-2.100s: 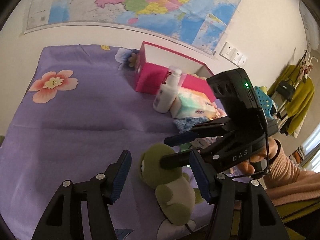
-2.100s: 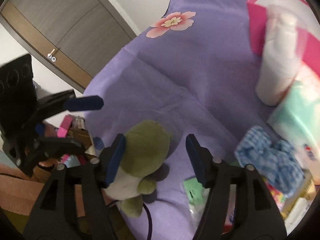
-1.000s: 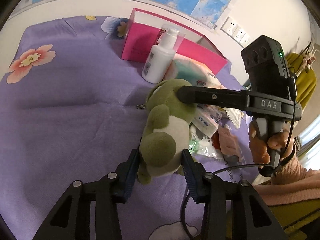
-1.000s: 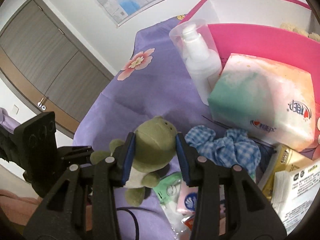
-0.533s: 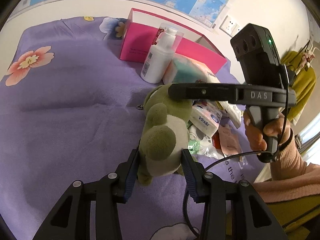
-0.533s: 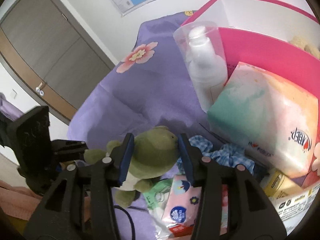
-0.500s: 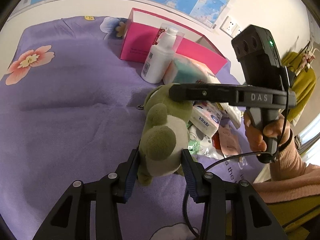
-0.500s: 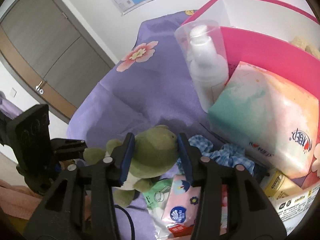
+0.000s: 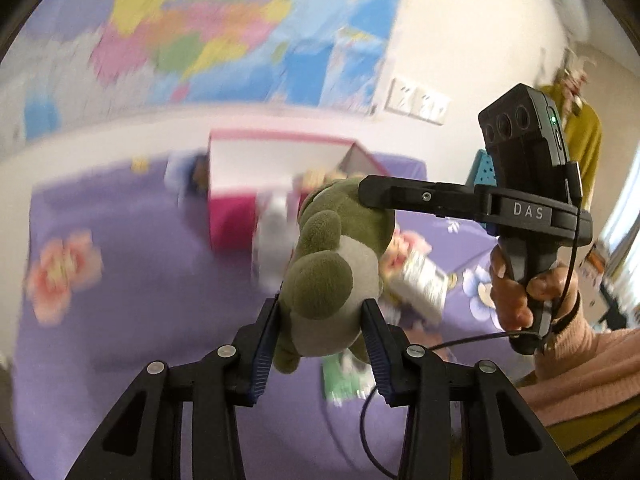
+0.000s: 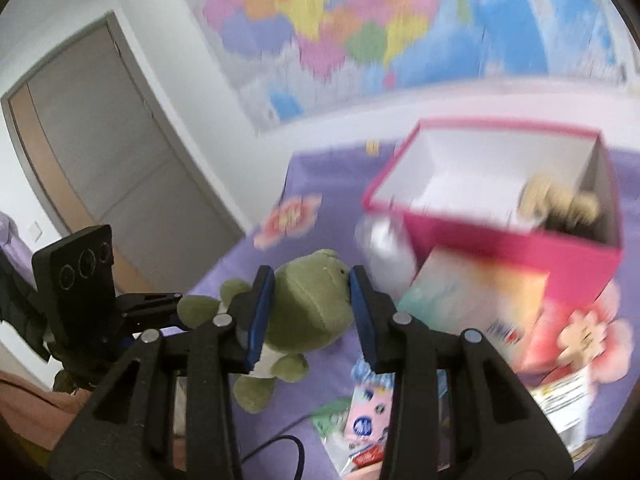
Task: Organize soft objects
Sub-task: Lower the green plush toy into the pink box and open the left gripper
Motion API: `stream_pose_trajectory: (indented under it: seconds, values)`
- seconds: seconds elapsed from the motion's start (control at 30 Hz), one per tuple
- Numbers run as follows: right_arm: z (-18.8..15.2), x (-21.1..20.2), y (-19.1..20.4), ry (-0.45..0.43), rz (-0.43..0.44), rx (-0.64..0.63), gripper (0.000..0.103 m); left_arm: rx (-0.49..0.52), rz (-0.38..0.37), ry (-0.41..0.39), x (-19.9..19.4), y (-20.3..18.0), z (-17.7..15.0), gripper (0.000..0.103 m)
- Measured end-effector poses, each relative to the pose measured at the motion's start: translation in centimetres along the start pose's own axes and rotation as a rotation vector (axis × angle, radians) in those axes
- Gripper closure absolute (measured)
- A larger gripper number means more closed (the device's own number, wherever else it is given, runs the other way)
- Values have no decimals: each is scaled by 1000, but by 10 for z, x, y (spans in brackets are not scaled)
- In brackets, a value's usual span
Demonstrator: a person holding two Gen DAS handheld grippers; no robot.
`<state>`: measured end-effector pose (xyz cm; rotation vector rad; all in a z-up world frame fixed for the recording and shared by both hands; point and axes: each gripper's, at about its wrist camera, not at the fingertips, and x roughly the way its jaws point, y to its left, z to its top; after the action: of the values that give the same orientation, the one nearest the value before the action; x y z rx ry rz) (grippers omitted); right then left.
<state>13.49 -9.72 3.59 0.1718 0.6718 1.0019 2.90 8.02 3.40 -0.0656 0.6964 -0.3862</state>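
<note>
A green plush frog hangs in the air between both grippers. My left gripper is shut on its lower body. My right gripper is shut on its head; that gripper also shows in the left wrist view. The open pink box with white inside walls stands behind, on the purple flowered cloth. A beige plush lies inside the box at its right end. A blue checked cloth lies below the frog, mostly hidden.
A white pump bottle and a tissue pack stand in front of the box. Several small packets lie on the cloth's near right. A wall map hangs behind. A door is at the left.
Both grippers have lifted the frog up off the cloth and toward the pink box. The views are now blurred with motion and look higher at the wall.
</note>
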Motion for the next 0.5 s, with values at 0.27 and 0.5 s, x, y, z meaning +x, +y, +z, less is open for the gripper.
stream_pose_trajectory:
  seconds: [0.27, 0.5]
  values:
    - [50, -25, -19, -168, -55, 46, 62, 201, 87, -56, 15, -6, 76, 61]
    - [75, -10, -64, -193, -77, 154, 62, 246, 147, -13, 59, 8, 116, 62]
